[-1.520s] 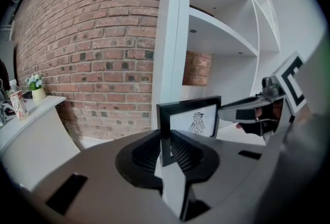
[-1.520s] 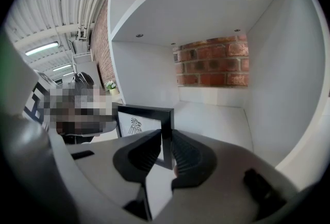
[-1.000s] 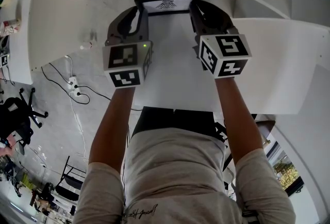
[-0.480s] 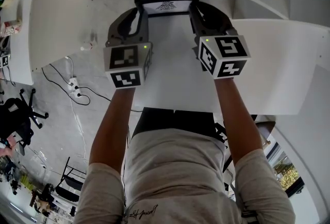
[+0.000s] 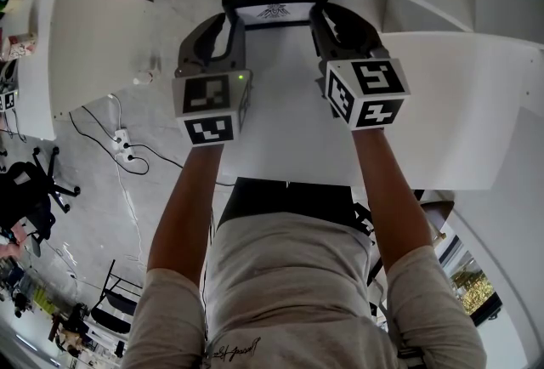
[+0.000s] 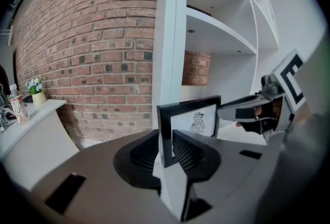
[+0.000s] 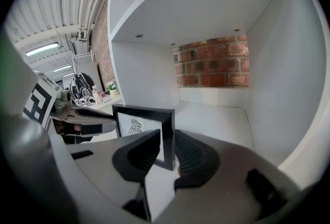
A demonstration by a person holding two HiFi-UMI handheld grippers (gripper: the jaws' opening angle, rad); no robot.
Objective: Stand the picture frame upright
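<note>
A black picture frame (image 5: 274, 8) with a white print stands upright on the white shelf (image 5: 280, 112), at the mouth of a shelf compartment. My left gripper (image 5: 228, 20) has the frame's left edge (image 6: 166, 135) between its jaws, which are opening; the pads look just off the edge. My right gripper (image 5: 320, 17) is shut on the frame's right edge (image 7: 168, 138). From the left gripper view the right gripper (image 6: 258, 109) reaches in at the frame's far side. From the right gripper view the left gripper (image 7: 77, 114) does the same.
White shelf walls and an upper board (image 7: 216, 6) close in the compartment, with a brick wall (image 6: 93, 52) behind. A bottle (image 6: 18, 107) and a small plant (image 6: 35, 86) stand on a side counter. Cables and a power strip (image 5: 123, 146) lie on the floor.
Both grippers stay at the frame's two sides with almost no movement. The frame stands in the same spot.
</note>
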